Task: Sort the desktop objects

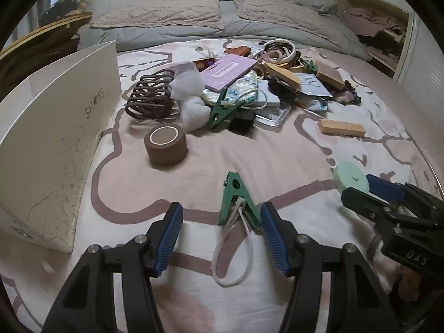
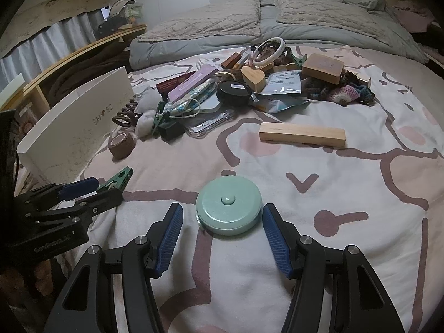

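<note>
A green clothes peg point(image 1: 236, 202) with a white zip-tie loop lies on the pink bedspread between the fingers of my left gripper point(image 1: 221, 208). The peg sits close to the right pad, and the left pad stands well clear of it. The jaws are open. My right gripper point(image 2: 222, 208) straddles a round mint tape measure point(image 2: 229, 204) that lies flat on the bedspread. Its right pad is at the case's edge and its left pad is a gap away, so it is open. Each gripper shows in the other's view: the right gripper point(image 1: 358, 187) and the left gripper point(image 2: 106, 187).
A white shoe box point(image 1: 61, 127) stands on the left. A brown tape roll point(image 1: 166, 144) and a brown hair claw point(image 1: 149, 97) sit near it. A jumbled pile point(image 1: 236, 83) with another green peg point(image 1: 219, 111) fills the middle. A wooden block point(image 2: 302, 134) lies apart on the right. Pillows line the back.
</note>
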Tool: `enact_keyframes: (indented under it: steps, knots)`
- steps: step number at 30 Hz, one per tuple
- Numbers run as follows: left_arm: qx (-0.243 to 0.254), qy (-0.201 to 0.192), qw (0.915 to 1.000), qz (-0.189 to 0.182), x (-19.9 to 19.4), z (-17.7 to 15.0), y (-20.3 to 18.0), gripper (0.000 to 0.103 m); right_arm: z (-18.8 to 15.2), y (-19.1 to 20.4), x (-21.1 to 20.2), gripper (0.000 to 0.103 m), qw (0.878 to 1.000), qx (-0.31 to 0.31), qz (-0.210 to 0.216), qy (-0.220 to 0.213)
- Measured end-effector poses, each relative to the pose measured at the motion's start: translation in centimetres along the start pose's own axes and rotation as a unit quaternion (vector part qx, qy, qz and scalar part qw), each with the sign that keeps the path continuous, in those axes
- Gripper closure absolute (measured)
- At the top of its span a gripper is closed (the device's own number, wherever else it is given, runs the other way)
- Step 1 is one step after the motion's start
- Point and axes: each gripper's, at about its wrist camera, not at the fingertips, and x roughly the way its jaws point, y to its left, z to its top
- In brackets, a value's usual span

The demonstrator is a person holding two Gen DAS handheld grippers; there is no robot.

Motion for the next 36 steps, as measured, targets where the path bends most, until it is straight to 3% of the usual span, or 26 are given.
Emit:
enact_keyframes:
  steps: [1,3,8,11,28,33,34,36]
  knots:
    - [0.001,-0.001,1.0000,-0.002,0.0,0.0,-0.1,0.047,0.0,0.0,0.1,0.043,1.000,0.000,-0.002,0.000]
    - [-0.001,0.000,1.0000,-0.008,0.1,0.0,-0.1,0.063,0.0,0.1,0.2,0.043,1.000,-0.002,-0.006,-0.003]
    - [-0.009,0.012,0.9997,-0.021,0.6,-0.2,-0.1,0.072,-0.1,0.3,0.5,0.043,1.000,-0.012,-0.015,-0.006]
    - [-0.008,0.009,0.9996,-0.024,0.4,-0.2,-0.1,0.072,-0.2,0.4,0.5,0.052,0.999,-0.017,-0.026,-0.010]
    - [-0.013,0.004,0.9994,-0.030,0.2,-0.1,0.2,0.073,-0.2,0.2,0.2,0.053,0.999,-0.011,-0.030,-0.016]
    - [0.002,0.007,1.0000,-0.006,0.4,-0.2,-0.3,0.072,-0.2,0.3,0.4,0.052,0.999,-0.014,-0.035,-0.014]
    - [0.005,0.005,1.0000,-0.002,0.4,-0.2,-0.4,0.071,-0.2,0.3,0.4,0.052,0.999,-0.015,-0.037,-0.014]
    - [0.018,-0.004,0.9996,0.021,0.3,-0.2,-0.8,0.059,-0.2,0.4,0.5,0.052,0.999,-0.017,-0.040,-0.013]
